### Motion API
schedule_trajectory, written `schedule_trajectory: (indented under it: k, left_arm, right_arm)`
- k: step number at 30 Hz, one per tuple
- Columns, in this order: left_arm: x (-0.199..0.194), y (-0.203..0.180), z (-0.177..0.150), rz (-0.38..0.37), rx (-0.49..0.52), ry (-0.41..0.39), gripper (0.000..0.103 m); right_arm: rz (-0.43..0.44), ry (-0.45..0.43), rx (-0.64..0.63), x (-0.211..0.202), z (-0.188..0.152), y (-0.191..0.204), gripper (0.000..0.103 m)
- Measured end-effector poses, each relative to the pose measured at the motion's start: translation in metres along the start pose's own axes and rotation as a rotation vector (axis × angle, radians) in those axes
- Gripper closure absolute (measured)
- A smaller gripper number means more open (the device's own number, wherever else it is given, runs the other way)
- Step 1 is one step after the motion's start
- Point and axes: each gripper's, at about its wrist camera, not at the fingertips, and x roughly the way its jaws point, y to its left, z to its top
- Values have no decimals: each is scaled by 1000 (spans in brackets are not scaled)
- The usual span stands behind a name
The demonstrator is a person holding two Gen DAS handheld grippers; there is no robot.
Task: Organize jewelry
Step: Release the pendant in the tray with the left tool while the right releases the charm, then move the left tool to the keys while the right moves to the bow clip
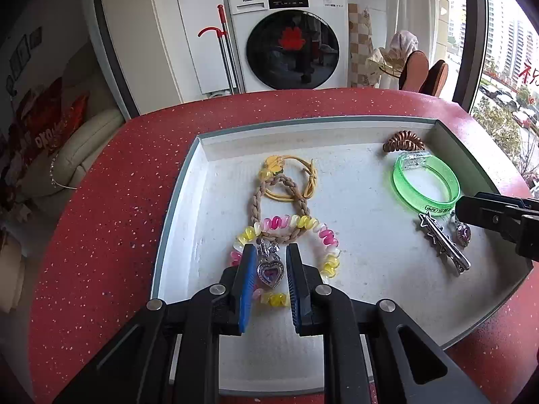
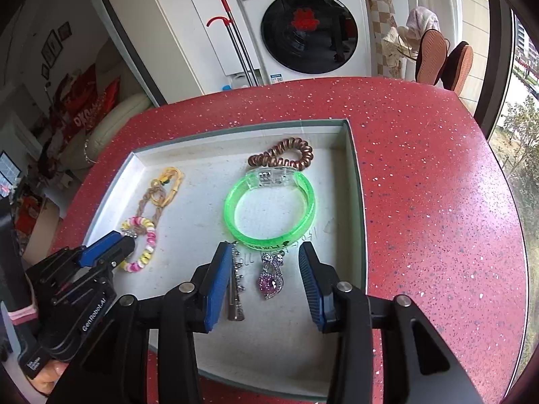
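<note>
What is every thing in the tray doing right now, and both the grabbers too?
left gripper: open around heart pendant
right gripper: open around purple pendant
star hair clip: flat, beside the right gripper's left finger
green bangle: flat
brown coil tie: loose
braided bracelet: over colourful coil tie

The near rim of the tray (image 1: 175, 208) is hiding beneath the left gripper (image 1: 269, 262), and the bottom edge is cutting off that gripper's body. Its fingers (image 1: 247, 269) are covering part of the pink-and-yellow coil bracelet (image 1: 296, 222) on either side of the heart pendant (image 1: 270, 271). Whether the pads are touching the pendant is hard to tell. Ahead of the right gripper (image 2: 266, 272), the print on the green bangle (image 2: 269, 207) is too small to read, and its left finger is masking the hair clip's (image 2: 235, 286) edge.
</note>
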Motion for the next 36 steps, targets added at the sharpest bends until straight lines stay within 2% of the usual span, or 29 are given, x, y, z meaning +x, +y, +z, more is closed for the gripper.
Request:
schedule_trajectory:
  k: [5,6,7,8,9,11,15,16,17,18,30,36]
  left_arm:
    - [-10,1,2,-14,-15,-20,66]
    - [-11,2,2,-15,-18,-24,60]
    - [-12,2,2,-14,-21,-26,26]
    - [-14,3,3,-4,-29,-37,7]
    - [-20,5,2,13,-40,-67,0]
    - [-28,5,3,19,-41,-106,0]
    - [-34,6,6,11,-45,-100,0]
    - [-37,7,6,9,-48,-105,0]
    - [-39,7,6,8,-49,-107,0]
    - [-40,8,5,7,-49,-106,0]
    - [-64,14,-15,-13,-76,-92,0]
    - [-79,19,-33,-36,-82,-83,0]
  right_arm:
    - [35,-9,2,-9,-1,6,39]
    - [38,-13,1,-11,-1,7,35]
    - [41,-17,1,-13,-2,8,34]
    - [45,-19,1,-15,-2,9,32]
    - [49,-19,1,-16,-3,10,32]
    - [53,-15,1,-17,-3,11,32]
    - [65,-22,11,-24,-7,12,32]
    - [66,-24,11,-26,-8,13,30]
    - [67,-29,10,-29,-9,14,22]
    - [68,-39,9,-32,-10,15,20]
    - [97,-115,-9,-74,-34,27,18]
    - [95,-60,-9,-83,-53,28,18]
